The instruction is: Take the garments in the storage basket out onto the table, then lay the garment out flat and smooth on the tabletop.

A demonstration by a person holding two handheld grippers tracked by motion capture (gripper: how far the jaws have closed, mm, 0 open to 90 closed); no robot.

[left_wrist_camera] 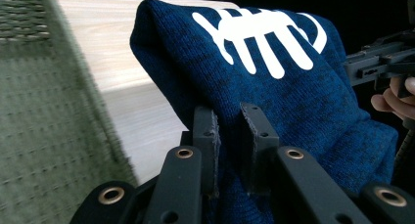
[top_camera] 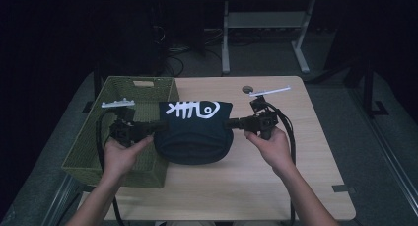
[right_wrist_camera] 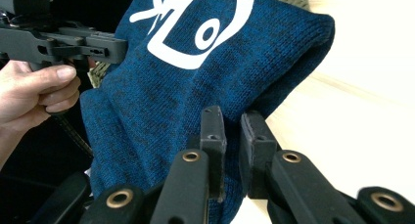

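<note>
A folded dark blue knit garment [top_camera: 194,130] with a white fish-bone print hangs lifted over the wooden table [top_camera: 296,171], stretched between both grippers. My left gripper [top_camera: 160,128] is shut on its left edge, close to the basket. My right gripper [top_camera: 229,122] is shut on its right edge. In the left gripper view the blue knit [left_wrist_camera: 293,87] is pinched between the black jaws [left_wrist_camera: 230,136], with the other gripper at the far right. In the right gripper view the knit [right_wrist_camera: 195,77] sits clamped between the jaws [right_wrist_camera: 232,133].
An olive green woven basket [top_camera: 123,137] stands on the table's left side, right beside the left hand. A small round dark disc [top_camera: 247,89] lies near the table's far edge. Table legs and cables are on the floor beyond.
</note>
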